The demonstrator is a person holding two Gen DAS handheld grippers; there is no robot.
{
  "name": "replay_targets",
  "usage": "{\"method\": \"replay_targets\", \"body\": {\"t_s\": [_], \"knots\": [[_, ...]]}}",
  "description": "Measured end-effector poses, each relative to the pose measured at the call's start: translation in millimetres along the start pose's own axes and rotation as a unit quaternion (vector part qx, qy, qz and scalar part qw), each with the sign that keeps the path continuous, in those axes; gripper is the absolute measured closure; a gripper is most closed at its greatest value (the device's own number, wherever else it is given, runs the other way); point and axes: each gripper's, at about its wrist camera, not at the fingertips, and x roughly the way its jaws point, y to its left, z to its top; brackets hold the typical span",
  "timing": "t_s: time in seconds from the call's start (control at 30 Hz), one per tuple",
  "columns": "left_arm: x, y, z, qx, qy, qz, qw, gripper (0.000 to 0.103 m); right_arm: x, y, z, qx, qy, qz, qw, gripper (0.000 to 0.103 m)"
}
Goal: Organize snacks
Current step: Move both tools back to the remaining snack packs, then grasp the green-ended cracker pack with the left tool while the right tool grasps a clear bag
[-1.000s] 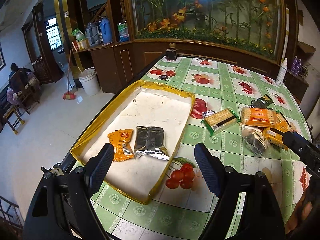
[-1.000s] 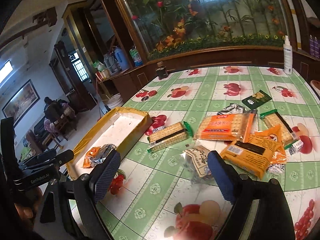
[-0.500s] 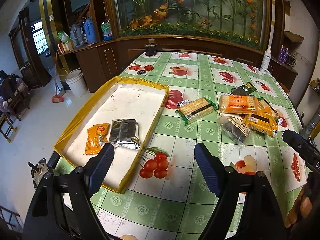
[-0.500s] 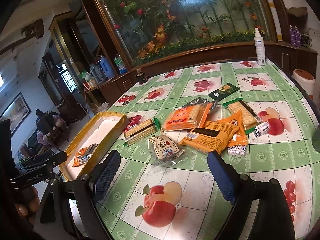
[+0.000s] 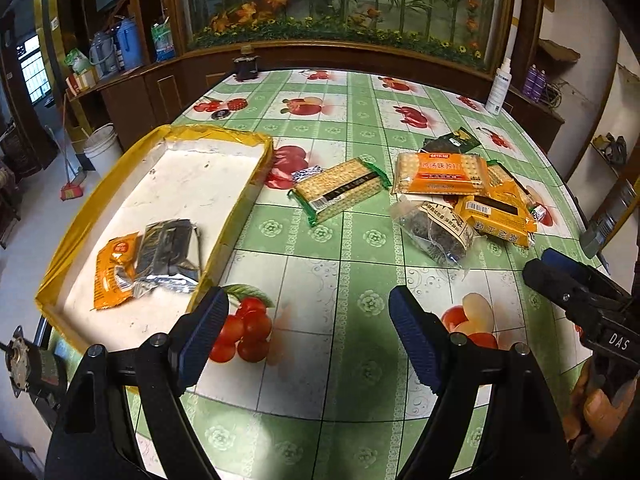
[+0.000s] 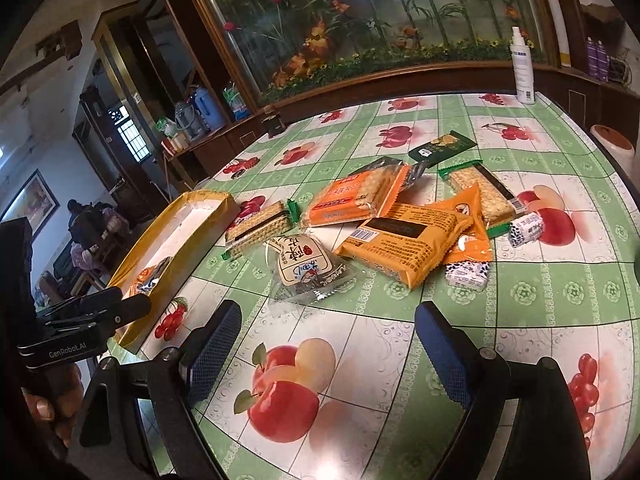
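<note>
Clear snack bag (image 6: 306, 276) | just ahead of open right tool (image 6: 326, 346)

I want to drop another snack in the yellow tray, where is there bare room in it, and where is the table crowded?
The tray is bare across its far half, beyond the orange packet and silver packet lying at its near end. The crowding is the snack pile to the tray's right.

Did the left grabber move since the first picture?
Yes. The left gripper has drawn back and swung right: the yellow tray now sits farther left in its view, and more of the table shows.
</note>
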Motion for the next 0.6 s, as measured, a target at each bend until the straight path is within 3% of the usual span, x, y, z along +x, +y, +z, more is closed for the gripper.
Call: {"method": "replay_targets", "body": {"t_s": [0.27,0.43,0.6], "knots": [[43.9,-8.8,30.0,0.058,0.029,-0.053,0.9965,0.020,48.2,25.6,30.5,-0.057,0.039,0.049,0.996,0.014],[64.4,-4.0,44.0,0.064,0.044,-0.057,0.9953,0.020,80.4,26.4,47.2,-0.066,0.070,0.059,0.994,0.018],[87.1,-10.0,57.2,0.105,0.059,-0.052,0.9914,0.020,108.1,27.9,49.1,-0.089,0.104,0.048,0.989,0.024]]}}
